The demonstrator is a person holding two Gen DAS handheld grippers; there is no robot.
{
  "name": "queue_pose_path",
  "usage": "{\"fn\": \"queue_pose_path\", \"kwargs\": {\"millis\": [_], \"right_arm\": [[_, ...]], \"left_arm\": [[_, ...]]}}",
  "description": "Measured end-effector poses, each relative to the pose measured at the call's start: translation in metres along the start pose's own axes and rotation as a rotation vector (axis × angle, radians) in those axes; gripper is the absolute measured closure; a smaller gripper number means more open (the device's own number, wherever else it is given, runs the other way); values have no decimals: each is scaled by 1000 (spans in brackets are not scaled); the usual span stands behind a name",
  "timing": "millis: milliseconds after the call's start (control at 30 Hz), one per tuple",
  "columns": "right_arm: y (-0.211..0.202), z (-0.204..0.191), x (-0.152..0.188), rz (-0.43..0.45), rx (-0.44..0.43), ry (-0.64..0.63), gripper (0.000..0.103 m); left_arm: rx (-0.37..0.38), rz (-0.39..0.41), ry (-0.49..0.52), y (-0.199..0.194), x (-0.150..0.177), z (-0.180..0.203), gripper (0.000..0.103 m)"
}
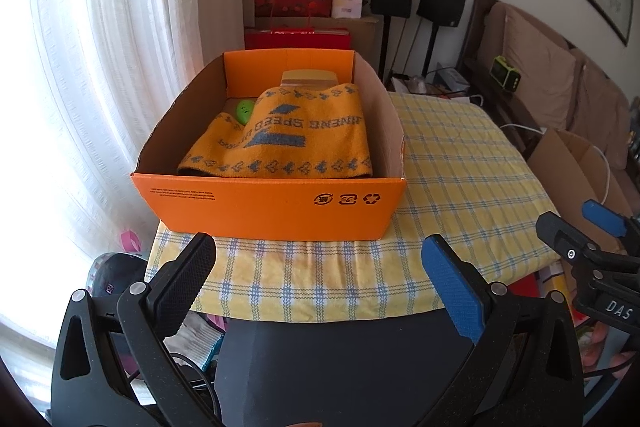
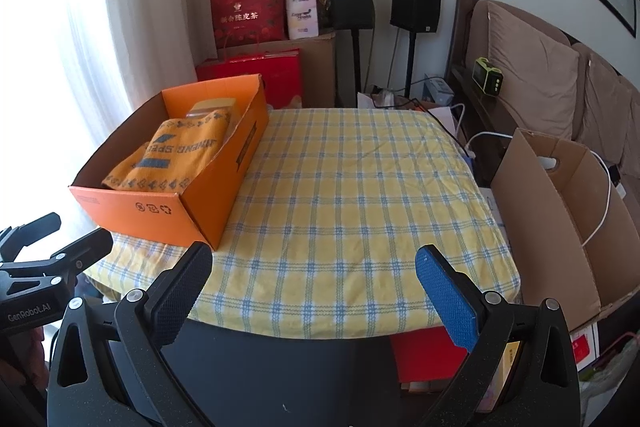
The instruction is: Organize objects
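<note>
An open orange cardboard box (image 1: 272, 209) (image 2: 200, 211) stands at the left end of a table covered by a yellow checked cloth (image 1: 460, 179) (image 2: 360, 195). Inside lie a folded orange towel (image 1: 288, 139) (image 2: 172, 155), a small green object (image 1: 245, 111) and a gold-lidded box (image 1: 310, 79) (image 2: 214, 105), partly under the towel. My left gripper (image 1: 320, 259) hangs open at the near table edge, just in front of the box, holding nothing. My right gripper (image 2: 316, 267) is open too, empty, over the near edge to the right of the box.
A large brown carton (image 2: 560, 211) stands open on the floor at the right. Behind the table are red gift bags (image 2: 248, 11), two black speakers (image 2: 416, 3) on stands and a brown sofa (image 2: 532, 79). White curtains (image 1: 100, 47) fill the left.
</note>
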State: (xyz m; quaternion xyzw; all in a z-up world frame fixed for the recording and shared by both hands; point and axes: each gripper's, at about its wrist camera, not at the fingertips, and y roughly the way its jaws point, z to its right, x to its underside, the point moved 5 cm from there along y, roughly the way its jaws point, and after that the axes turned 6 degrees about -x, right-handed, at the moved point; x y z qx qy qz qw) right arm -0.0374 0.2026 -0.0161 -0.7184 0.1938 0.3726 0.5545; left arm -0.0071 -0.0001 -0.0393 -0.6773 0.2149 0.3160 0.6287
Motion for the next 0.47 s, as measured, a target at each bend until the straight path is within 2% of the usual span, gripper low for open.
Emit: {"fn": "queue_pose_path", "kwargs": {"millis": [467], "right_arm": [[0,-1,2,-3,-4,2,1]], "left_arm": [[-18,19,0,-5,-2,-2,0]]}}
